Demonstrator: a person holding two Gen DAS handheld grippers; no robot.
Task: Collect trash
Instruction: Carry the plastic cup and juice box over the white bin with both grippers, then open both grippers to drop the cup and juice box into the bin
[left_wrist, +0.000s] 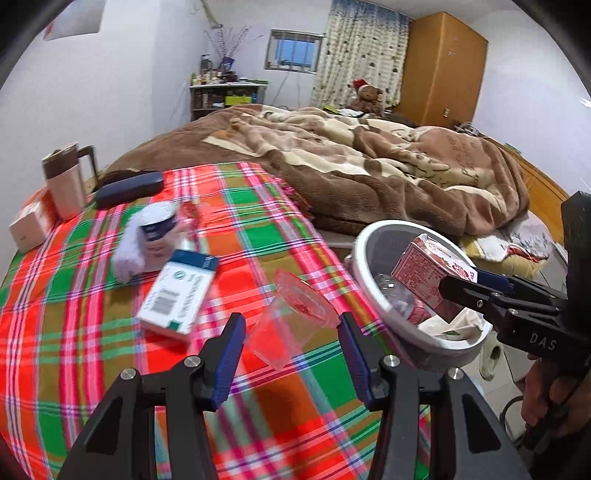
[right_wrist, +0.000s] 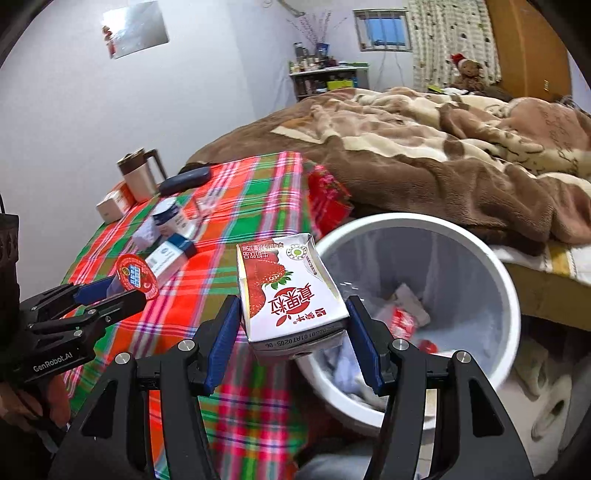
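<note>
- My right tongs (right_wrist: 291, 325) are clamped on the strawberry milk carton (right_wrist: 288, 291), lower middle of the right wrist view, right at the rim of the white trash bin (right_wrist: 491, 258).
- Left tongs (left_wrist: 291, 343) are pinching a clear plastic cup (left_wrist: 295, 317) with a red lid, bottom centre of their own view, over the plaid desk (left_wrist: 92, 314).
- A blue-white box (left_wrist: 177, 291) and a paper cup (left_wrist: 157, 232) lie further up-left on the desk; bin already has some trash in it.

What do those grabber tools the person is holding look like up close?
Both are alike: matte black plastic frames with silver bolt heads, ending in two jaws lined with ribbed dark-blue pads. The left gripper carries white lettering "GenRobot.AI" on its body; the right gripper shows "DAS". Each is held by a bare hand; no sleeves or cables can be made out.
</note>
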